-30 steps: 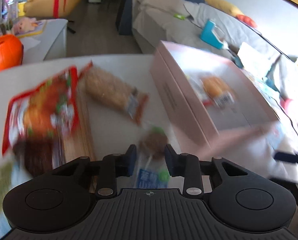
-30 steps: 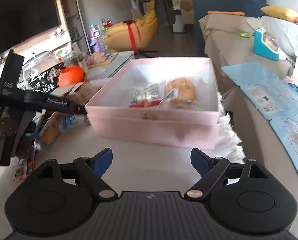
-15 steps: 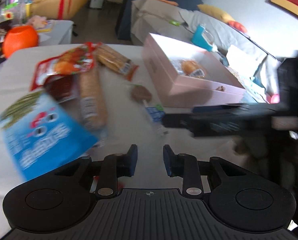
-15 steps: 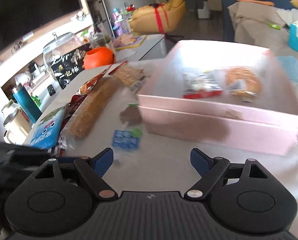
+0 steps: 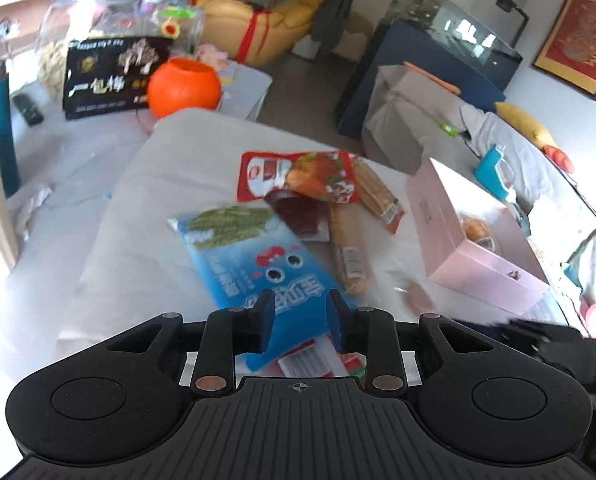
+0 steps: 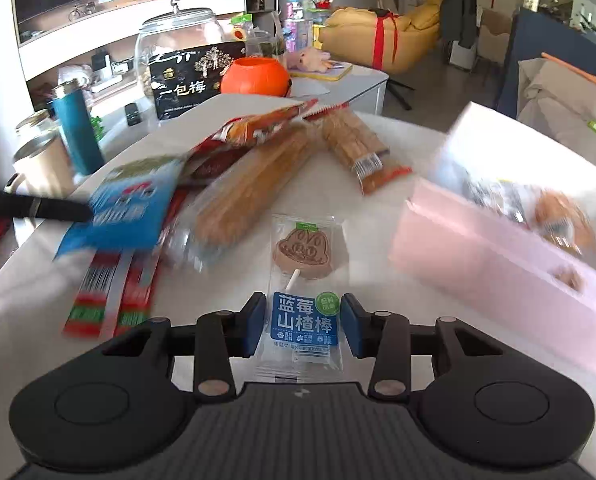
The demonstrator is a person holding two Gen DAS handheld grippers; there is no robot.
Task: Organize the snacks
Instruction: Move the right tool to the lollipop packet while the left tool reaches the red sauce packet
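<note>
Left wrist view: a second ago my left gripper hung over the lollipop beside the box; now it looks across the heap of snacks instead. Its jaws are narrow, as they were, and nothing is pinched between them; the flat blue foil snack bag printed with green beans lies below and past the fingertips. Beyond it sit the red pouch with a chicken picture, the long clear-wrapped bread stick and the pale pink rectangular cardboard box to the right, with a bun already inside. The snacks lie on a white cloth-covered surface; behind are an orange round pumpkin pot, a yellow armchair and a grey sofa.

Right wrist view: my right gripper was wide and facing the box; its jaws have just been closing, and the clear-wrapped brown rabbit-shaped lollipop with a blue label now lies between them. The pads stand just beside the label's edges; I cannot see them pressing it. I judge this the start of a pick, with the box next, at right and well within reach. To the left are two red-and-green striped sachets, a teal flask and a dark television.
</note>
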